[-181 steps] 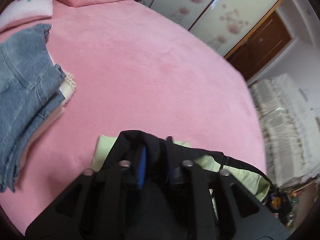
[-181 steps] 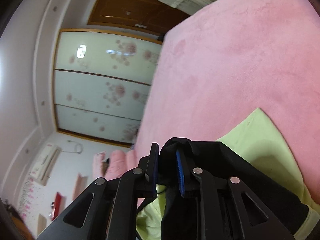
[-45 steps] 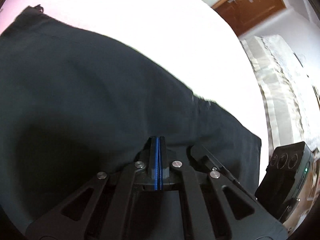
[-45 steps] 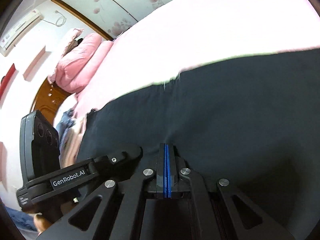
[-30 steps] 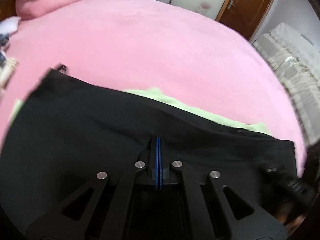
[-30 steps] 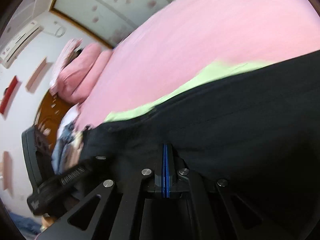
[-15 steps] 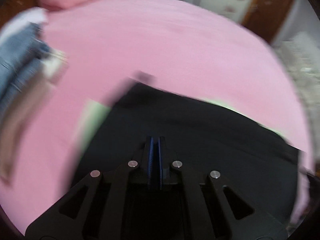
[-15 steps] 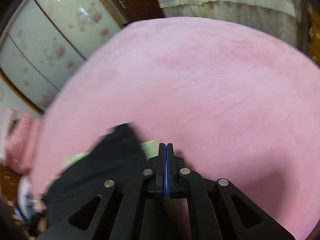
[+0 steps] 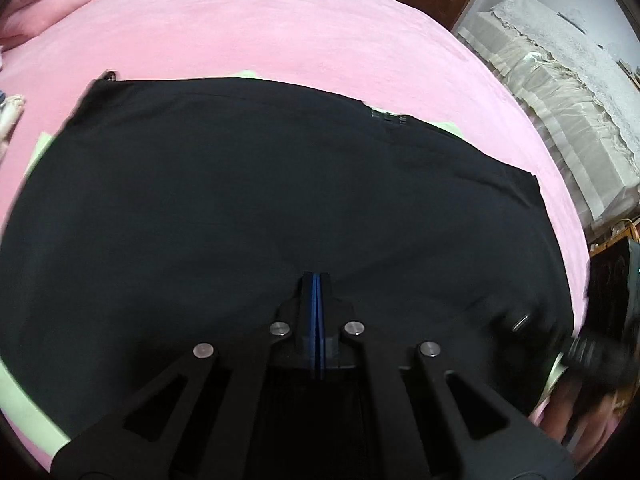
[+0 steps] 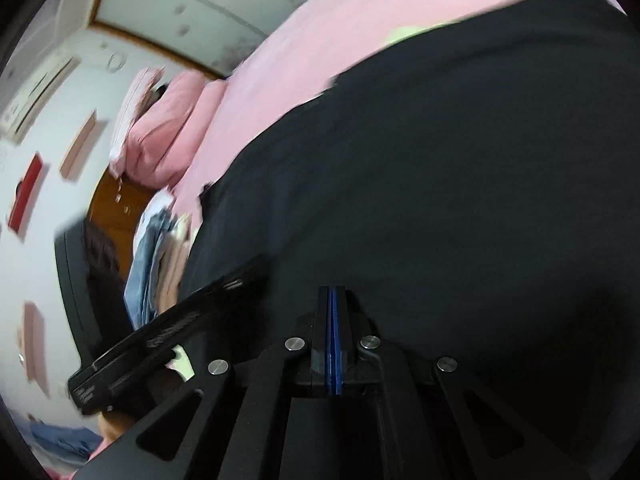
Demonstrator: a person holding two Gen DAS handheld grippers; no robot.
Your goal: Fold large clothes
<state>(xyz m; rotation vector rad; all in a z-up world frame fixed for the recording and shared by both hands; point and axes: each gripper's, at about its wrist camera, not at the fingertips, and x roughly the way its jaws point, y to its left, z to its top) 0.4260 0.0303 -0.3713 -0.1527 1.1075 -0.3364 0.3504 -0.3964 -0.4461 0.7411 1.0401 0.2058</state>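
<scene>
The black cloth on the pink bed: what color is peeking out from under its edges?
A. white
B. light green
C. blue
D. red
B. Bits of light green cloth stick out past the edges of the black cloth on the pink bed.

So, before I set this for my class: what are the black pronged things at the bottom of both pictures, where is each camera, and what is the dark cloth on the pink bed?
Those are handheld two-finger grippers, one in each of a person's hands, each with a camera looking along its fingers. One picture comes from the left gripper, the other from the right gripper. Both are shut, and neither clearly holds anything. A black garment lies spread on the pink bed, with light green fabric showing beneath its edges. Folded clothes sit beside it.
</scene>
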